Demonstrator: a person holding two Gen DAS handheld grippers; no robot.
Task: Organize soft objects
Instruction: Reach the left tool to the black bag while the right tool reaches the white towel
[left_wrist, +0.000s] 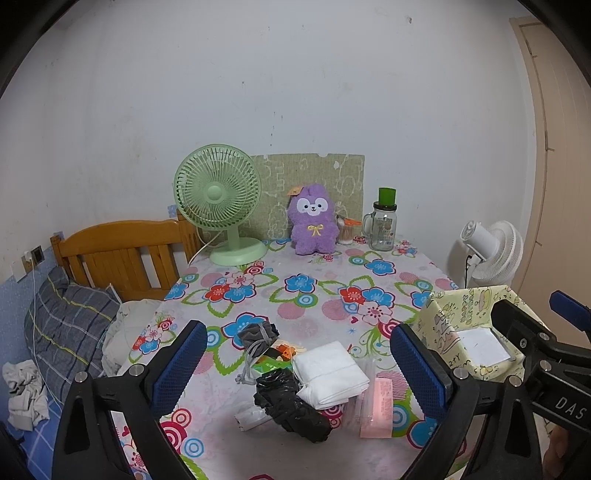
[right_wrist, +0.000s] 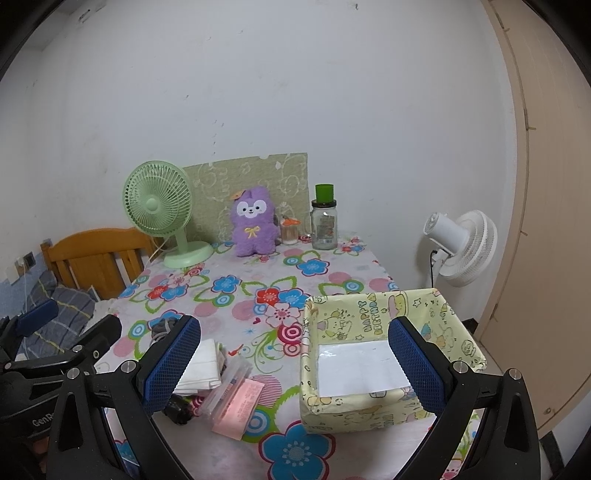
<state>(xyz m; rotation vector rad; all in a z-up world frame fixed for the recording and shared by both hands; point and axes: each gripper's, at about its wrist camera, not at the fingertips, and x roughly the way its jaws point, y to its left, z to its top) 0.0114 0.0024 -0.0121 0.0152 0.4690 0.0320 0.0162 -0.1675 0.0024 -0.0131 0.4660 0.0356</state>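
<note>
A pile of soft items lies on the flowered table near me: a folded white cloth, a crumpled black bag, a grey drawstring pouch and a pink packet. My left gripper is open and empty, above the pile. A yellow cartoon-print box stands open to the right of the pile, with white paper inside. My right gripper is open and empty over the box's near left side. The white cloth and pink packet also show in the right wrist view.
At the table's far edge stand a green desk fan, a purple plush toy, a cotton swab jar and a glass mug with a green lid. A wooden bed with a plaid pillow lies left. A white floor fan stands right.
</note>
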